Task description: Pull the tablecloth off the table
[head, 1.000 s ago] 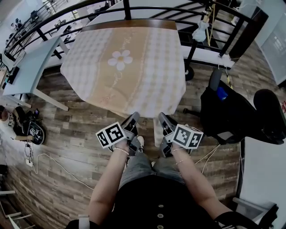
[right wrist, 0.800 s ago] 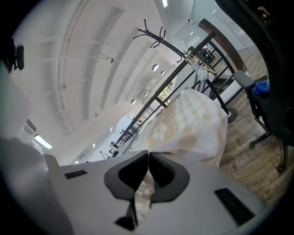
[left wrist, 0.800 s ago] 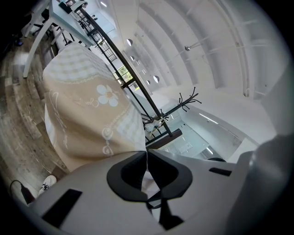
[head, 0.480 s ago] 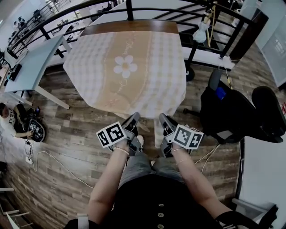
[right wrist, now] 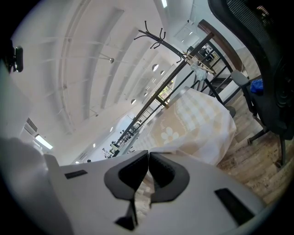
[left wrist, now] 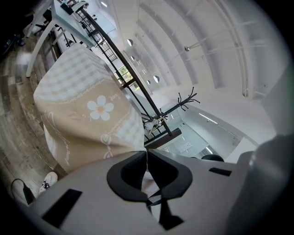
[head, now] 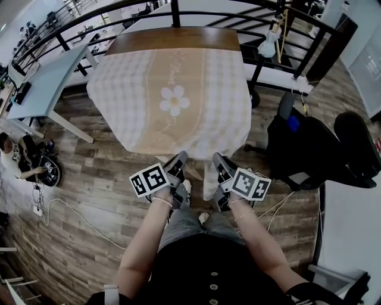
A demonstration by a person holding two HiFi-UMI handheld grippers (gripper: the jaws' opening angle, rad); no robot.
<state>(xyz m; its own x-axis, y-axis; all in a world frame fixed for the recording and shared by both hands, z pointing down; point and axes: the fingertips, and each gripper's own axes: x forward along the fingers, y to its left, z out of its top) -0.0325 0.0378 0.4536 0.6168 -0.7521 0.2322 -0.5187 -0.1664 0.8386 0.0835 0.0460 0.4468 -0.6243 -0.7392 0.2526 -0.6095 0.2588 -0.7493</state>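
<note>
A beige and white checked tablecloth (head: 172,101) with a daisy print covers most of the wooden table (head: 172,40); a strip of bare wood shows along the far edge. The cloth's near edge hangs down toward me. My left gripper (head: 178,158) and right gripper (head: 216,158) are side by side at that near hem, both shut on the tablecloth. In the left gripper view the left gripper (left wrist: 146,154) pinches pale fabric, with the tablecloth (left wrist: 87,114) stretching away. In the right gripper view the right gripper (right wrist: 148,157) pinches checked fabric of the tablecloth (right wrist: 193,119).
A black office chair (head: 303,149) stands close on the right. A grey desk (head: 41,89) is at the left, with a person (head: 18,161) sitting on the floor beside it. A black railing (head: 256,18) runs behind the table. A cable (head: 65,214) lies on the wooden floor.
The tablecloth has slid toward me: the daisy sits nearer and more bare wood shows at the table's far edge. Both grippers keep their hold.
</note>
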